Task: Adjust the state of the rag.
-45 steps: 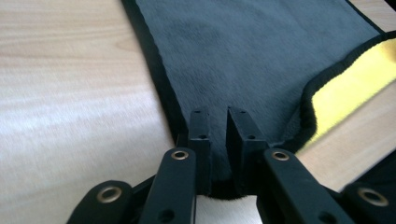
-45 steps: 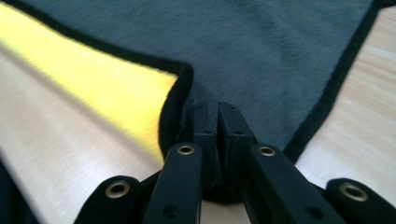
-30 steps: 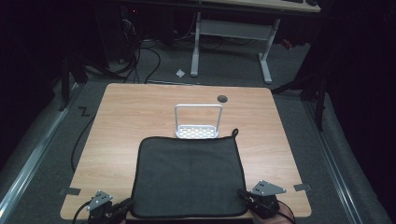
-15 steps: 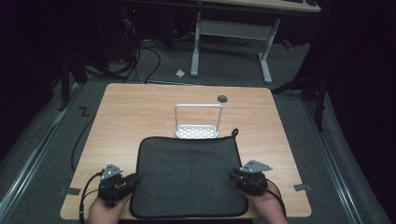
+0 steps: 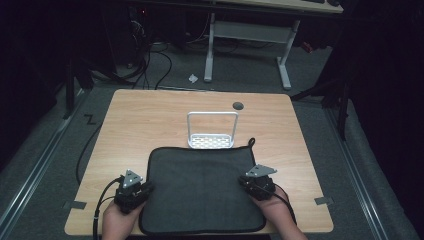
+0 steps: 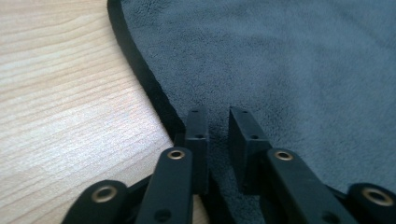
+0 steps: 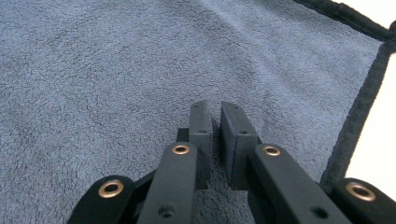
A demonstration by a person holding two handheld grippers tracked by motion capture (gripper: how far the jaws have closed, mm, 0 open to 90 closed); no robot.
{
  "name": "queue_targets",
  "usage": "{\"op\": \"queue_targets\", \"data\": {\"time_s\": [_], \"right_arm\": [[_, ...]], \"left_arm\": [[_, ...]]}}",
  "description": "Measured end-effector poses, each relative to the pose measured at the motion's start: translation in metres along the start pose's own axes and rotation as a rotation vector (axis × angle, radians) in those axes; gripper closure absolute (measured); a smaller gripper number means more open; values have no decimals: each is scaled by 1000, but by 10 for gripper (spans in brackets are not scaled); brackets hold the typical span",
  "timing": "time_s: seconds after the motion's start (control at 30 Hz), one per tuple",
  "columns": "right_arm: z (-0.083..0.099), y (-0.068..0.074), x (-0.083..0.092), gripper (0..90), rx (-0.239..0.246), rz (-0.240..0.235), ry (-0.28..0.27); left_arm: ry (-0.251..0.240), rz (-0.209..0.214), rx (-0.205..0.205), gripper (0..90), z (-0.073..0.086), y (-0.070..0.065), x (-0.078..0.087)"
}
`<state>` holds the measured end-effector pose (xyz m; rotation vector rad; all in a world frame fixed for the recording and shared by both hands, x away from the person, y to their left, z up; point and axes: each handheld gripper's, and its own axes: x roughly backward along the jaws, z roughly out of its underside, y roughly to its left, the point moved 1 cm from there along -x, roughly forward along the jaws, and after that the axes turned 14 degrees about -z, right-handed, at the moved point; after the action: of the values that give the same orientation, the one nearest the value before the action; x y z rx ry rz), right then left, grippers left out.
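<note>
Cloth: a dark grey towel [image 5: 202, 190] with a black bound hem lies flat on the near half of the counter [image 5: 150, 115], its near edge close to the counter's near edge, its far edge just short of the metal rack.
Loop: a small black hanging loop [image 5: 251, 142] sticks out at the towel's far right corner.
Handling: judged from the fleecy pile in both gripper views, it is soft, light and limp (it will drape and fold rather than hold shape), and not slippery or fragile.
Where to grip: the bound hem at the left and right edges looks like the firmest purchase; pinching the pile alone would likely gather only a thin layer.
Left hand-held gripper [image 6: 217, 140]: over the towel's left edge, just inside the hem, jaws set a narrow gap apart with nothing between them.
Right hand-held gripper [image 7: 215, 135]: over the towel near its right edge, jaws almost together with a thin slit left, holding nothing; whether the tips touch the pile cannot be told.
Hands: the person's hands come in at the counter's near edge, one behind each gripper.
Rack: a small metal rack [image 5: 212, 132] with a perforated base and an upright hoop stands mid-counter, just beyond the towel's far edge.
Counter: light wood, with a round dark grommet [image 5: 238, 105] near the far edge.
</note>
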<state>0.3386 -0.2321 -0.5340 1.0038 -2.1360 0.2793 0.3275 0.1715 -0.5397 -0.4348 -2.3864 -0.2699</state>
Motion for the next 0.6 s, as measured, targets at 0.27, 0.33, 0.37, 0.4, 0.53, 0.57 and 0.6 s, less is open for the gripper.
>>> {"op": "queue_targets", "data": {"time_s": [0.27,0.33,0.37,0.4,0.53,0.57,0.6], "right_arm": [[9,-3,9,840,-14,8,-7],[11,-4,12,839,-15,23,-4],[11,-4,12,839,-15,23,-4],[13,-5,14,839,-16,33,-3],[22,-11,24,838,-38,70,-4],[27,-14,30,838,-58,82,-6],[27,-14,30,838,-58,82,-6]], "left_arm": [[5,39,-3,791,1,-6,2],[4,70,7,779,0,-12,1],[4,70,7,779,0,-12,1],[4,82,2,779,-2,-16,0],[7,113,-37,779,-6,-29,-3],[11,134,-46,776,-9,-37,-5],[11,134,-46,770,-9,-37,-5]]}}
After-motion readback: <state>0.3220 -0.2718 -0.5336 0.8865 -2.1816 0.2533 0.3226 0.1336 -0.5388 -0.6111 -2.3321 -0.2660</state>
